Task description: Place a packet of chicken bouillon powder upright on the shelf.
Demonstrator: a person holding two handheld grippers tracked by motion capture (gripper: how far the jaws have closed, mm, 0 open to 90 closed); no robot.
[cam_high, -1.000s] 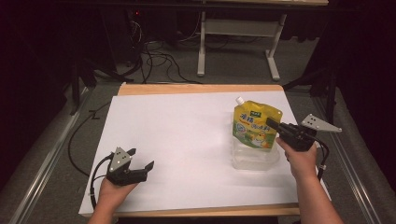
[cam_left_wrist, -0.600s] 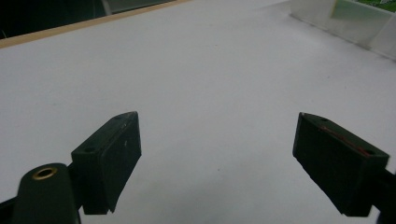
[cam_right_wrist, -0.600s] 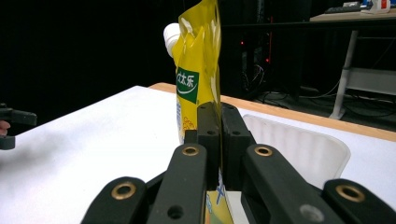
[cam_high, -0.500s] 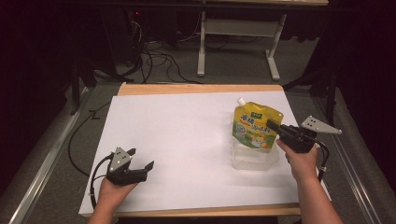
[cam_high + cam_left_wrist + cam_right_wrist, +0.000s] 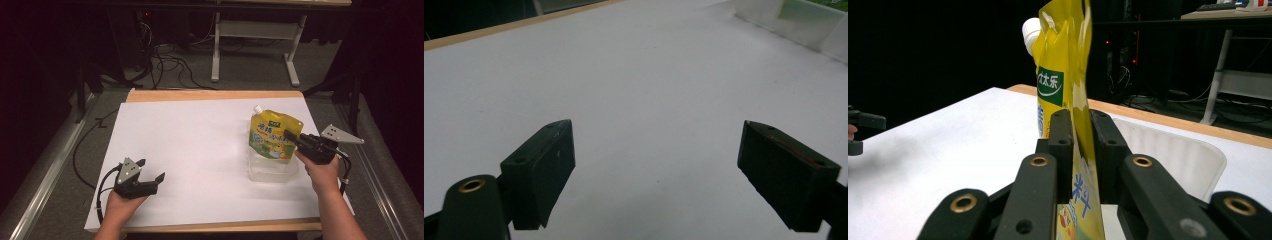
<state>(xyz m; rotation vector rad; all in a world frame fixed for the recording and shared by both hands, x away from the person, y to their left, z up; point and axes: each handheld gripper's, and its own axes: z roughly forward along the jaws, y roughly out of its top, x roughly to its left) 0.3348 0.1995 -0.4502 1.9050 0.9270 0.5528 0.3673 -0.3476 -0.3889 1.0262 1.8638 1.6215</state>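
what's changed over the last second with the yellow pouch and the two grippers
Little has moved. The right gripper stays closed on the yellow spouted pouch, its jaws having just eased open slightly, with the pouch upright in the clear plastic container. The left gripper stays open, resting on the white table.

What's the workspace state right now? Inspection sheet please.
Surface: white table top with a wooden edge, bare across the middle.
Job's things: yellow spouted pouch upright over a clear plastic tub.
Clutter: nothing seen.
Grippers: right tongs have just been opening a little, jaws close around the pouch edge; whether the pads press it, unclear. Left tongs open, nothing between them, low over the table.
Cables: one trails from the left tongs; a tangle on the floor beyond the table.
Surroundings: dark room, white desk frame behind.
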